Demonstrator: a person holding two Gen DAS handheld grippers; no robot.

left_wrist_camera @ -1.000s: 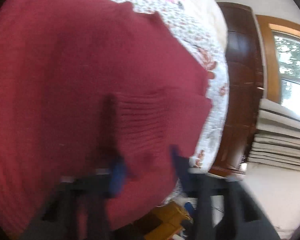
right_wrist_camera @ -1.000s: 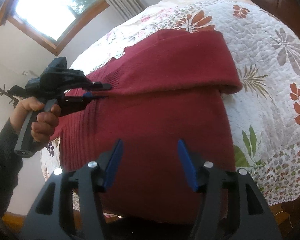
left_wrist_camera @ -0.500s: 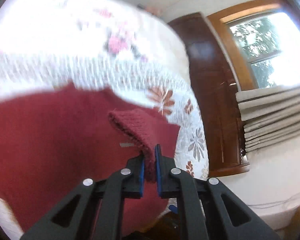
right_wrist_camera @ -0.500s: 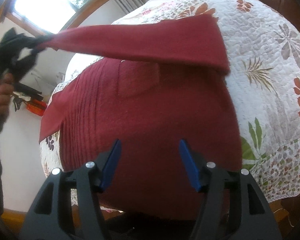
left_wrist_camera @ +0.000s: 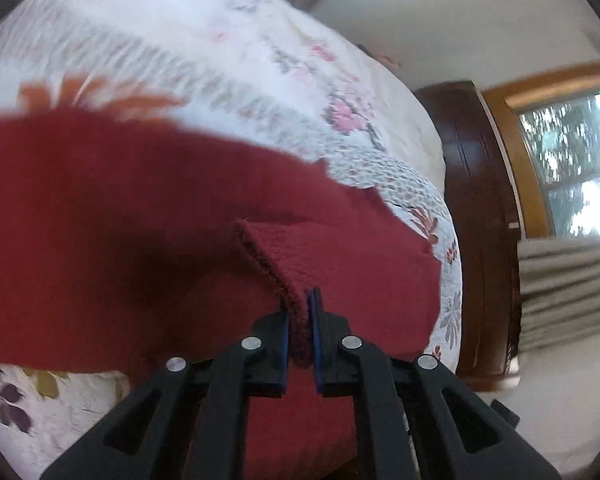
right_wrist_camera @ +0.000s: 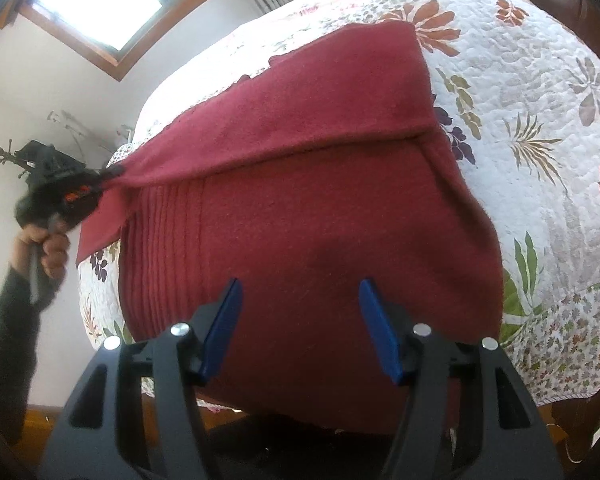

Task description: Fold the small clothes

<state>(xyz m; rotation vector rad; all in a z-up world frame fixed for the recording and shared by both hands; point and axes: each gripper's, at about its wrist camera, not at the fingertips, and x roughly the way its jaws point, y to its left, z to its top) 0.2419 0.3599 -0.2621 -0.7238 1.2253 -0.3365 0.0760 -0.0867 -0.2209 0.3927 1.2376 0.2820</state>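
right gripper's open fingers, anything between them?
Nothing gripped: the right gripper hangs open above the sweater, whose red knit fills the gap in the right wrist view.

red sweater (right_wrist_camera: 308,216) near hem cut off below, quilt (left_wrist_camera: 148,52) blurred — pattern smeared

Ahead of my left hand-held gripper (left_wrist_camera: 299,312) the bed's quilt (left_wrist_camera: 204,56) spreads out, white with pink blossoms and orange leaves. To its right rises a dark wooden headboard (left_wrist_camera: 476,208), and further right a window (left_wrist_camera: 572,168) in an orange-brown frame shows trees outside, with grey pleated curtain folds (left_wrist_camera: 568,288) bunched below it. Beyond my right hand-held gripper (right_wrist_camera: 300,328) the same quilt shows green, rust and purple leaf prints, and up to its left a bright window sits in a white wall (right_wrist_camera: 40,80). A strip of wooden floor (right_wrist_camera: 44,412) shows low on its left.
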